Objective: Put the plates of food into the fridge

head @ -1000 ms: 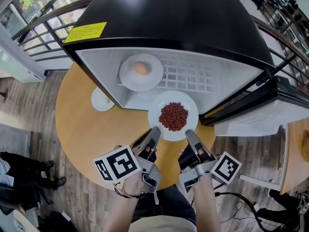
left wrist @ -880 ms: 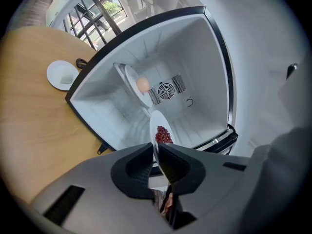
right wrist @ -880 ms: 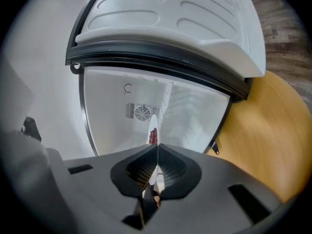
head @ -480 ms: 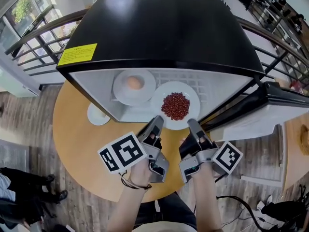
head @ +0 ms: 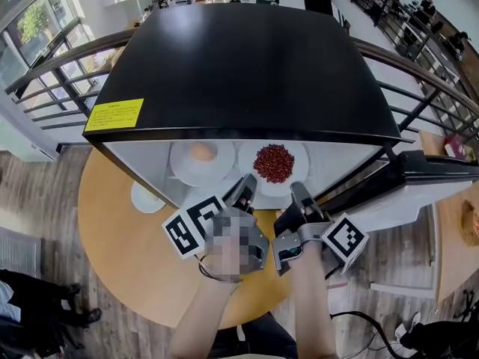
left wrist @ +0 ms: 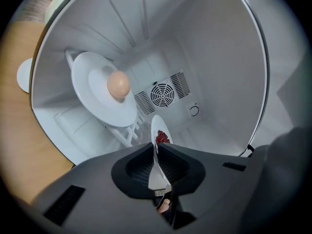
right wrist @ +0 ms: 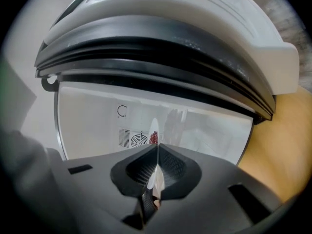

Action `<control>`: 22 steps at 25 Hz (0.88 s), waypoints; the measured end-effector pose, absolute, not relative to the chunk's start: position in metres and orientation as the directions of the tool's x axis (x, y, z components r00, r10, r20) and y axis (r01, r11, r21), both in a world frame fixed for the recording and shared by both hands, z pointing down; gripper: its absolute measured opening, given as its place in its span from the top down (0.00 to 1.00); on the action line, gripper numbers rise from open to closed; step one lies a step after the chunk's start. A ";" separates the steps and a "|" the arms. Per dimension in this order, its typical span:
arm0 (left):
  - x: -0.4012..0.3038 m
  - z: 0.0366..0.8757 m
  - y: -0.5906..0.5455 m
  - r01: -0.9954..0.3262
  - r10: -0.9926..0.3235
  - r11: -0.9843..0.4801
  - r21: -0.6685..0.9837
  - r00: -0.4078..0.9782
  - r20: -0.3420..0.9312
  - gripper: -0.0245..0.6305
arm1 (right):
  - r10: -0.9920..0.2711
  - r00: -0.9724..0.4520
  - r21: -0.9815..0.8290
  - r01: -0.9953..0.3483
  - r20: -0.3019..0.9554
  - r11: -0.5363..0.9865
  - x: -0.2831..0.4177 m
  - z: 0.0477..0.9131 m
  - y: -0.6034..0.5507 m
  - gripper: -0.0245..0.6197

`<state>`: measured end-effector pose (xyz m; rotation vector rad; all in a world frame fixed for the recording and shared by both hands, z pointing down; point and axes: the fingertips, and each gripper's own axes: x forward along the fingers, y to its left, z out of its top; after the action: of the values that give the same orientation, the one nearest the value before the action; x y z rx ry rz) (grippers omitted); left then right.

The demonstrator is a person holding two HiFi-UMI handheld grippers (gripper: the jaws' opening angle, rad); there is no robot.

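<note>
Since the fridge point(head: 247, 66) stood on the round wooden table point(head: 120, 230) with its door point(head: 426, 174) swung wide to the right, its white inside lay open to both grippers; on the wire shelf at the left a white plate point(left wrist: 95, 104) already sat with a pale round food point(left wrist: 118, 84) on it, so the free space was to its right; there the plate of red beans point(head: 273, 163) was held level, just beside the first plate and mostly inside the opening; the left gripper point(head: 245, 187) and the right gripper point(head: 298, 194) each had their jaws clamped on its near rim, one at either side, which I judged kept the loose beans point(left wrist: 162, 138) from tipping; the plate appeared not yet let go, so setting it down on the shelf was probably the step in hand; a small saucer point(head: 144, 197) lay on the table by the fridge's left corner
</note>
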<state>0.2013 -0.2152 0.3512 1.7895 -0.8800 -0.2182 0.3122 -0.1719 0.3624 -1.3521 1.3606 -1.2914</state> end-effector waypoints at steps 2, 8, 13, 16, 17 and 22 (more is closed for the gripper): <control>0.204 0.354 -0.222 -0.462 -0.655 -0.144 0.875 0.707 0.266 0.91 | -0.989 -0.087 -0.981 -0.165 0.119 -0.103 0.315 0.365 -0.178 0.93; 0.208 0.360 -0.244 -0.477 -0.639 -0.134 0.868 0.711 0.292 0.91 | -0.989 -0.064 -0.980 -0.159 0.135 -0.123 0.319 0.369 -0.199 0.93; 0.210 0.361 -0.247 -0.517 -0.621 -0.142 0.844 0.711 0.331 0.91 | -0.988 -0.046 -0.978 -0.156 0.148 -0.139 0.321 0.369 -0.201 0.93; 0.210 0.365 -0.251 -0.533 -0.617 -0.146 0.834 0.708 0.345 0.91 | -0.989 -0.040 -0.980 -0.144 0.145 -0.138 0.320 0.371 -0.206 0.93; 0.210 0.366 -0.251 -0.536 -0.616 -0.146 0.831 0.707 0.348 0.91 | -0.988 -0.038 -0.980 -0.141 0.148 -0.142 0.321 0.372 -0.207 0.94; 0.213 0.370 -0.253 -0.603 -0.608 -0.173 0.779 0.687 0.397 0.90 | -0.989 -0.027 -0.982 -0.119 0.147 -0.143 0.323 0.378 -0.211 0.93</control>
<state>0.2129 -0.2535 0.3703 1.8463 -0.9536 -0.0058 0.3231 -0.2107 0.3782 -1.3882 1.2501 -1.2860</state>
